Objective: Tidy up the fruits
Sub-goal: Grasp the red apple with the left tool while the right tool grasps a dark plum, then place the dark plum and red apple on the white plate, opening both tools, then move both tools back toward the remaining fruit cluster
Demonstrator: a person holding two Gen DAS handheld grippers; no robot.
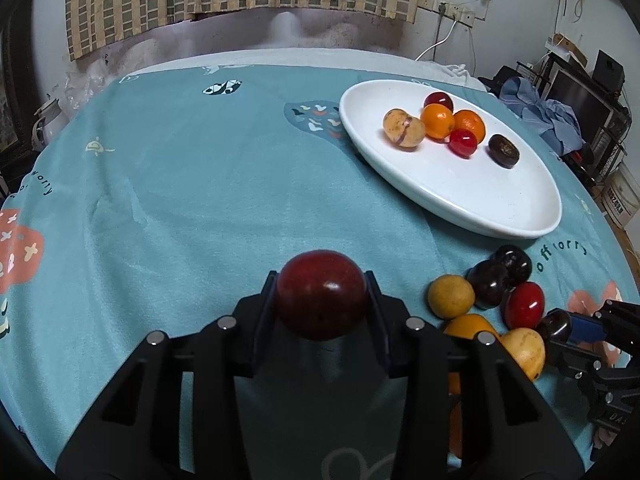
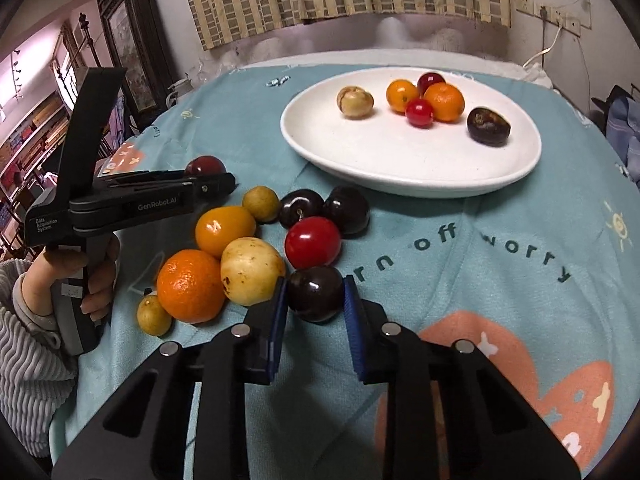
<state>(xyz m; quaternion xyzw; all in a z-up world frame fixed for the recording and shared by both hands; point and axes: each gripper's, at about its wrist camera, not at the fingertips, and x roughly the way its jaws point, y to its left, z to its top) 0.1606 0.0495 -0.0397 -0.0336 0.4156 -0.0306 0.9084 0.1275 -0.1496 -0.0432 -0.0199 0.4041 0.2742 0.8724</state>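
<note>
Between the left gripper's [image 1: 322,300] clamped fingers sits a dark red plum [image 1: 321,294], above the teal cloth [image 1: 208,200]; beside it the right gripper [image 2: 315,294] brackets a black plum [image 2: 315,293], contact unclear, near the white plate [image 2: 400,168]

The surface is covered by a matt teal cloth [image 2: 480,200] with a soft, slightly fuzzy nap and printed lettering. The white plate [image 2: 400,160] appears glazed, smooth and faintly speckled. A glossy skin with sharp highlights is shown by the dark red fruit [image 1: 322,294] and the near-black fruit [image 2: 316,294]. The orange [image 2: 191,286] is dimpled. Matt black plastic and bright metal pins are noted on the right gripper [image 2: 316,300]; its jaws carry ribbed blue pads.
</note>
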